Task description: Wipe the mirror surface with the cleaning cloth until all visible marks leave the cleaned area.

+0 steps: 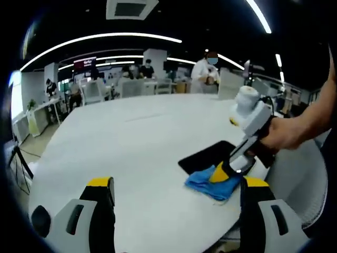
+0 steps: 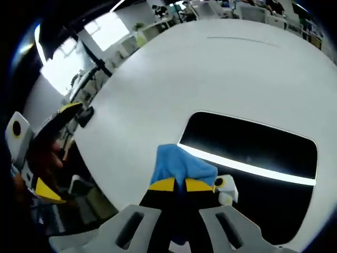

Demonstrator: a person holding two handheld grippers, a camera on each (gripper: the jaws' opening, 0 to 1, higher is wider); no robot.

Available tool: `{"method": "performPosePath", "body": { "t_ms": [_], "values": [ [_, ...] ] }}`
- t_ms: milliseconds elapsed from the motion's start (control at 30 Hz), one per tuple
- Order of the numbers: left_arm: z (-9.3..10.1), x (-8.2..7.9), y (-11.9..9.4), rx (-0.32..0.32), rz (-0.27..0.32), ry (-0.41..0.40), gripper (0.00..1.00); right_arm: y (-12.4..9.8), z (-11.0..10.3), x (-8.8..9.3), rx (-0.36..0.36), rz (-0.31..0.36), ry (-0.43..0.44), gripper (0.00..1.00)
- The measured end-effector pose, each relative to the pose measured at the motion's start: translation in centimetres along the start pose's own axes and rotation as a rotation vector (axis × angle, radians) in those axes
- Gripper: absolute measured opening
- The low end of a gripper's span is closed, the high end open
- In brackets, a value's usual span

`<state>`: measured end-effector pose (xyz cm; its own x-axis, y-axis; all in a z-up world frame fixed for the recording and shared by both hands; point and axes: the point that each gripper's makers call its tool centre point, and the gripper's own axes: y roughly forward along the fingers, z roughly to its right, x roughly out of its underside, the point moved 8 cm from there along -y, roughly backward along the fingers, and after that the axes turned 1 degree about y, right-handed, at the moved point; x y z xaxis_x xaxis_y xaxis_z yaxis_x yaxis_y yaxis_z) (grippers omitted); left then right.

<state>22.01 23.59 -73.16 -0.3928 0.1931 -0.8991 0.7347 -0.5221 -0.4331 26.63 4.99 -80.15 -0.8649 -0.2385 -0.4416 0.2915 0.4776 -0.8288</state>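
Observation:
A dark rectangular mirror (image 1: 206, 156) lies flat on the white round table (image 1: 131, 142), near its right edge. Against the mirror's near corner lies a blue cleaning cloth (image 1: 209, 184), with my right gripper (image 1: 227, 172) shut on it in a person's hand. In the right gripper view the cloth (image 2: 179, 162) bunches between the yellow-tipped jaws of the right gripper (image 2: 182, 185) at the mirror's (image 2: 253, 153) edge, and a bright light strip reflects in the glass. My left gripper (image 1: 176, 185) hovers open over the table's near edge, holding nothing. It appears again as the left gripper (image 2: 50, 150), off the table.
A pale chair (image 1: 295, 174) stands beside the table at the right. Desks, chairs and several people are far behind the table (image 2: 158, 79). A dark tripod leg (image 1: 21, 166) stands off the table's left side.

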Motion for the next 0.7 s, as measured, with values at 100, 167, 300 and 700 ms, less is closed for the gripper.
{"method": "performPosePath", "body": {
  "t_ms": [100, 167, 300, 700],
  "values": [
    [0.0, -0.2, 0.0, -0.012, 0.0, 0.005, 1.0, -0.1, 0.1, -0.1, -0.017, -0.008, 0.003, 0.0],
    [0.1, -0.4, 0.0, -0.018, 0.004, 0.009, 1.0, -0.1, 0.0, 0.0, -0.02, -0.005, -0.008, 0.0],
    [0.3, -0.4, -0.1, -0.038, 0.016, -0.002, 1.0, 0.1, 0.4, -0.1, -0.037, -0.014, 0.014, 0.0],
    [1.7, 0.7, -0.1, -0.024, -0.009, -0.002, 1.0, 1.2, 1.4, -2.6, -0.052, -0.012, 0.012, 0.0]
  ]
}}
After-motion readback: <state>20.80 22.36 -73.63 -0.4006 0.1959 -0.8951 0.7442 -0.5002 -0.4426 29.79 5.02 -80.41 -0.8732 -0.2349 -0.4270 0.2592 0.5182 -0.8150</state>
